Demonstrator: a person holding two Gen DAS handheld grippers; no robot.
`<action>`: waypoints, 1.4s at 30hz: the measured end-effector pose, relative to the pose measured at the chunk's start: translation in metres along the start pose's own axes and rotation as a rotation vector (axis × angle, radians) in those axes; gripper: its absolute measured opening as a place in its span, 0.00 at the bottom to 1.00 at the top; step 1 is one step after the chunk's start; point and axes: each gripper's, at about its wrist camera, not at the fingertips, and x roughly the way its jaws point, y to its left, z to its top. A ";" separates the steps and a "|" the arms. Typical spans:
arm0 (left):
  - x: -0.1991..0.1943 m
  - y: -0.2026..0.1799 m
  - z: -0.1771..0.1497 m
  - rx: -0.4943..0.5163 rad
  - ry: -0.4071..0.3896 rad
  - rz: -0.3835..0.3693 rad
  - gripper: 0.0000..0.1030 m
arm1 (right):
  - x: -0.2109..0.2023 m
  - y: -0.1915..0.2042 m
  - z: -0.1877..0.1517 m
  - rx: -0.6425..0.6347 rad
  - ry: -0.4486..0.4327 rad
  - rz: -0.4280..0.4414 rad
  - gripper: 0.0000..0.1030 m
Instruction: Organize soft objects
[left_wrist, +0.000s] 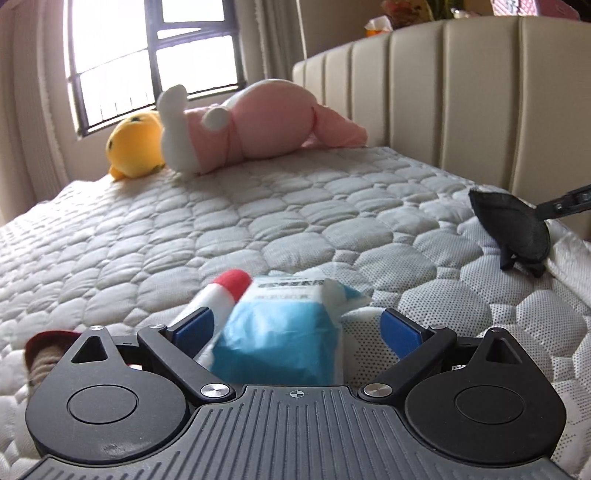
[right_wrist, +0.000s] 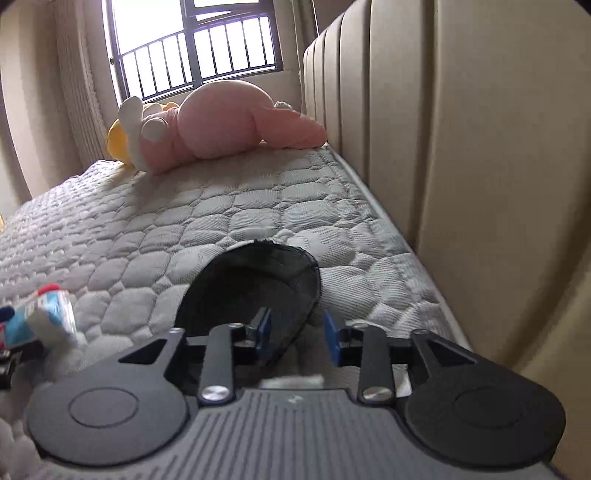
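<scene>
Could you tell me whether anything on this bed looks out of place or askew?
Yes. The pink plush lies toppled on its side at the far end of the mattress, half covering the yellow plush. Nearer, a blue plastic packet and a black sleep mask lie loose and apart. Nothing looks damaged.

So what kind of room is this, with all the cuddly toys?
Most likely a bedroom: a quilted mattress runs along a padded beige headboard, a pink plush rabbit and a yellow plush toy lie on it, and there is a barred window behind.

A quilted mattress (left_wrist: 258, 221) bears a pink plush (left_wrist: 258, 125), yellow plush (left_wrist: 133, 147), blue packet (left_wrist: 280, 332) and black pouch (left_wrist: 513, 229).
</scene>
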 end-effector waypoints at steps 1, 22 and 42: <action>0.003 -0.001 -0.001 -0.003 -0.003 -0.004 0.95 | -0.007 -0.001 -0.004 -0.011 -0.009 -0.014 0.51; -0.059 -0.051 -0.030 -0.056 0.036 -0.313 0.89 | -0.063 0.084 -0.013 -0.033 0.011 0.491 0.06; -0.064 -0.046 -0.035 -0.036 0.054 -0.308 0.91 | -0.026 0.071 -0.047 -0.107 0.131 0.272 0.07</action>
